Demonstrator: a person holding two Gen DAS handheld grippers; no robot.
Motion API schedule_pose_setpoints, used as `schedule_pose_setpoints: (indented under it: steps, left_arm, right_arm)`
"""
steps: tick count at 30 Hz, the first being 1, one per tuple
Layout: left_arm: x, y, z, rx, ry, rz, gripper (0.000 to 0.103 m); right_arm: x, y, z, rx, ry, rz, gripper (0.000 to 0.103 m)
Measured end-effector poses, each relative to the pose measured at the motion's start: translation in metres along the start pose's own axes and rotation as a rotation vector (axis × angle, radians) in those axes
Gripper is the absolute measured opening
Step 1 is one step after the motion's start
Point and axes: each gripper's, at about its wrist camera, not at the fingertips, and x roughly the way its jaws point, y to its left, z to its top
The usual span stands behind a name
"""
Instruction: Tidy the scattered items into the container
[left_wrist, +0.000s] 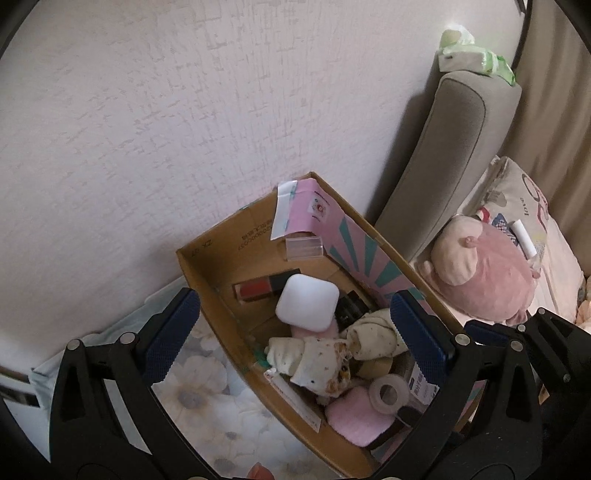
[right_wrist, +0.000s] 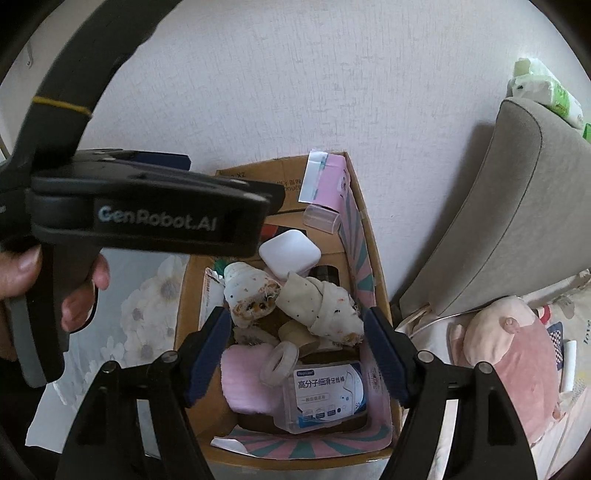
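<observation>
An open cardboard box (left_wrist: 207, 291) stands against the wall, seen in both views as the same box (right_wrist: 373, 266). Inside lie a white square case (left_wrist: 306, 302), a pair of cream spotted socks (left_wrist: 325, 360), a pink pad (left_wrist: 356, 421), a tape roll (left_wrist: 388, 395), a red lipstick (left_wrist: 255, 290) and a floss pack (right_wrist: 327, 393). My left gripper (left_wrist: 294, 301) hangs wide open above the box, holding nothing. My right gripper (right_wrist: 297, 315) is open over the socks (right_wrist: 314, 299), its pads clear of them. A hand (right_wrist: 22, 269) holds the left tool's black body (right_wrist: 147, 218).
A floral cloth (left_wrist: 207, 398) lies under the box. To the right stand a grey sofa arm (left_wrist: 447, 147) with a green tissue pack (left_wrist: 476, 55) on top. A pink plush toy (left_wrist: 491, 277) and a printed pillow (left_wrist: 528, 195) rest beside the box. A textured wall (left_wrist: 184, 110) is behind.
</observation>
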Motion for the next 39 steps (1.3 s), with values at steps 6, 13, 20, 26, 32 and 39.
schedule_pose_setpoints:
  steps: [6, 13, 20, 26, 32, 39]
  left_arm:
    - [-0.009, 0.003, -0.005, -0.001, -0.006, -0.012, 0.103]
    - [-0.017, 0.008, -0.009, -0.004, -0.018, -0.014, 0.103]
    - [-0.023, 0.009, -0.014, 0.005, -0.024, -0.006, 0.103]
    - [-0.027, 0.014, -0.019, -0.008, -0.028, -0.023, 0.103]
    - [-0.031, 0.016, -0.024, -0.016, -0.032, -0.027, 0.103]
    - [-0.037, 0.017, -0.028, -0.018, -0.04, -0.029, 0.103]
  right_arm:
    - [-0.001, 0.001, 0.004, 0.009, 0.004, -0.014, 0.07]
    - [-0.006, 0.004, 0.005, -0.002, -0.001, -0.015, 0.07]
    - [-0.009, 0.009, 0.005, -0.006, -0.002, -0.024, 0.07]
    - [-0.011, 0.012, 0.004, -0.006, -0.006, -0.032, 0.07]
    - [-0.011, 0.014, 0.004, -0.008, -0.01, -0.035, 0.07]
    - [-0.013, 0.016, 0.004, -0.013, -0.013, -0.038, 0.07]
